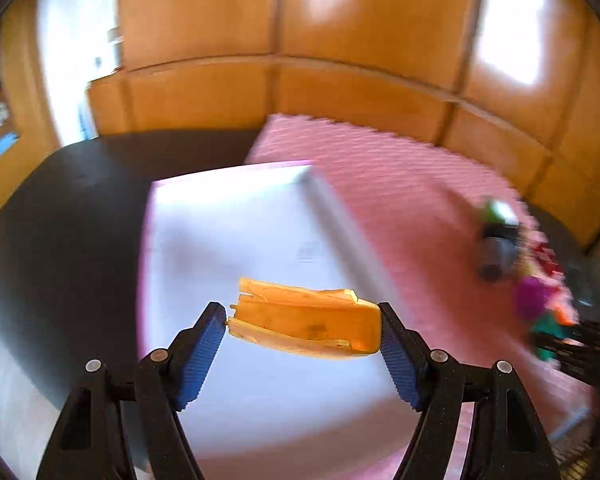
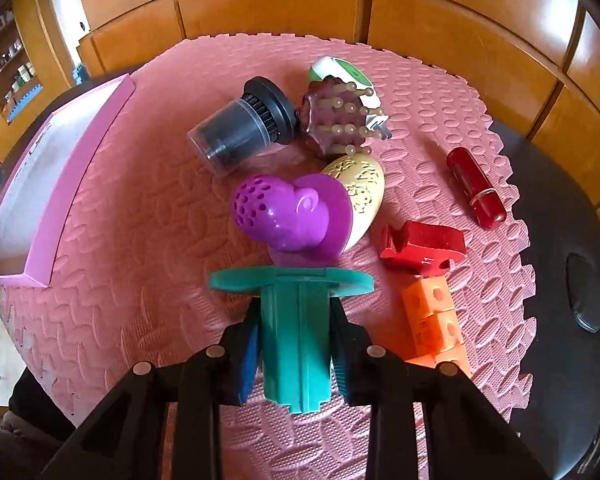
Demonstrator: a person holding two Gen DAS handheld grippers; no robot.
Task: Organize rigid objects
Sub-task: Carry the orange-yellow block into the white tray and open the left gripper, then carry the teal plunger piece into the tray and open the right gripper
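My left gripper [image 1: 302,326] is shut on an orange plastic piece [image 1: 308,326], held crosswise above the white inside of a pink-edged box [image 1: 204,240]. My right gripper [image 2: 294,340] is shut on the stem of a teal plastic piece [image 2: 296,320] with a flat disc top, over the pink foam mat [image 2: 140,280]. Ahead of it lie a purple perforated toy [image 2: 288,212], a cream oval piece [image 2: 360,192], a black cylinder [image 2: 240,128], a maroon pegged brush [image 2: 336,116], a green-white item [image 2: 340,72], a red block [image 2: 420,244], an orange cube strip [image 2: 436,320] and a red tube [image 2: 476,188].
The box [image 2: 80,168] sits at the mat's left edge in the right wrist view. The mat lies on a dark table [image 2: 560,200]. Wooden cabinet panels [image 2: 268,12] stand behind. The left wrist view is motion-blurred; the toy pile [image 1: 532,280] shows at its right.
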